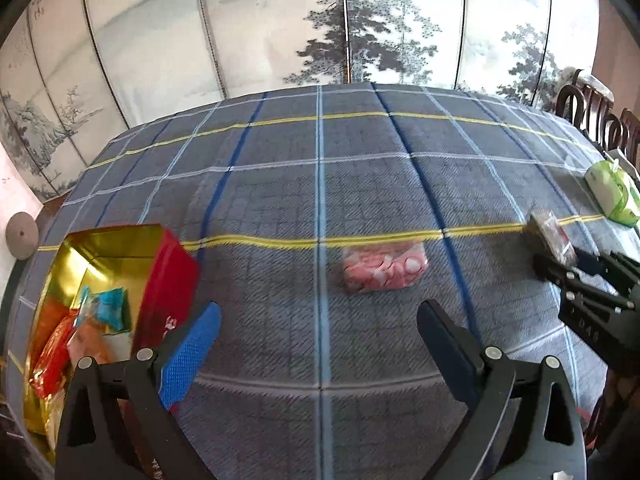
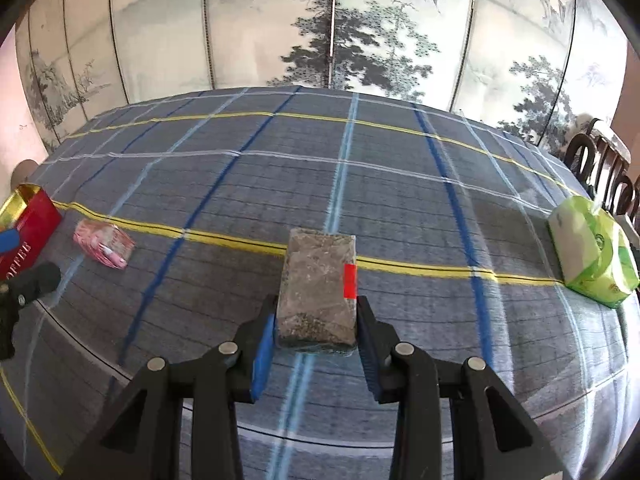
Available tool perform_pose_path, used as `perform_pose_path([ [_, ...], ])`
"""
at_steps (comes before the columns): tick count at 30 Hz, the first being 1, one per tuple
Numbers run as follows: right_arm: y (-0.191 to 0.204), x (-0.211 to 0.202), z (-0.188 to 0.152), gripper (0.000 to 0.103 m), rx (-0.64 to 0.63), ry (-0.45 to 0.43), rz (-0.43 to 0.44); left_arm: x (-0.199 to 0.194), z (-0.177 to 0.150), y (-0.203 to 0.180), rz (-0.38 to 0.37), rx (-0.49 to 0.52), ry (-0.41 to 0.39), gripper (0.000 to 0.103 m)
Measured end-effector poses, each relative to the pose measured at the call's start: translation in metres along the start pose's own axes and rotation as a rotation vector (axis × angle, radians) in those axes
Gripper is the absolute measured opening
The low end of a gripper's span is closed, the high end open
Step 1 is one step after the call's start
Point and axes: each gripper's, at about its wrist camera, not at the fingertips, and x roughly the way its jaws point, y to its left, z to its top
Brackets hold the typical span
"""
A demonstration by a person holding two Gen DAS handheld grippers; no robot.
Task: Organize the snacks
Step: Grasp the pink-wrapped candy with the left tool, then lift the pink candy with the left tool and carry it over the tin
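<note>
The right gripper was clamped on a grey snack bar, its blue pads pressing the bar's two long sides near the close end. The bar, wrapped in clear film with a red tag on its right edge, stuck out forward past the fingertips and was carried clear of the cloth. Ahead and far to the left of this gripper lay a pink packet flat on the cloth, and beyond that, at the left rim of the view, stood the red box with its gold lining. Well off to the right sat a green tissue pack, near the table's edge.

The left gripper stood wide, with nothing between its pads. Straight ahead of it, a little beyond the fingertips, lay the pink packet on the cloth, apart from both fingers. Just to the left of its left finger stood the red box, open on top, with orange, red and teal packets piled inside. To its right the right gripper reached in with the bar in its grip, and farther out the tissue pack lay by the edge. A painted folding screen stood behind the table in both views.
</note>
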Motion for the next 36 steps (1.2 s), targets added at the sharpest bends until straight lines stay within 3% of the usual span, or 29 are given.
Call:
perform_pose_path([
  [25, -0.007, 0.000, 0.000, 0.037, 0.033, 0.007, 0.015, 0.038, 0.014, -0.024, -0.023, 0.005, 0.034, 0.098],
  [26, -0.007, 0.001, 0.000, 0.037, 0.036, 0.006, 0.017, 0.039, 0.015, -0.024, -0.024, 0.004, 0.036, 0.096],
  [29, -0.007, 0.001, 0.000, 0.037, 0.038, 0.006, 0.019, 0.044, 0.016, -0.024, -0.026, -0.009, 0.060, 0.076],
  [34, -0.008, 0.001, 0.001, 0.037, 0.040, 0.006, 0.022, 0.046, 0.017, -0.024, -0.047, -0.012, 0.071, 0.069],
  [36, -0.008, 0.001, 0.001, 0.037, 0.038, 0.006, 0.020, 0.045, 0.016, -0.025, -0.055, -0.003, 0.068, 0.060],
])
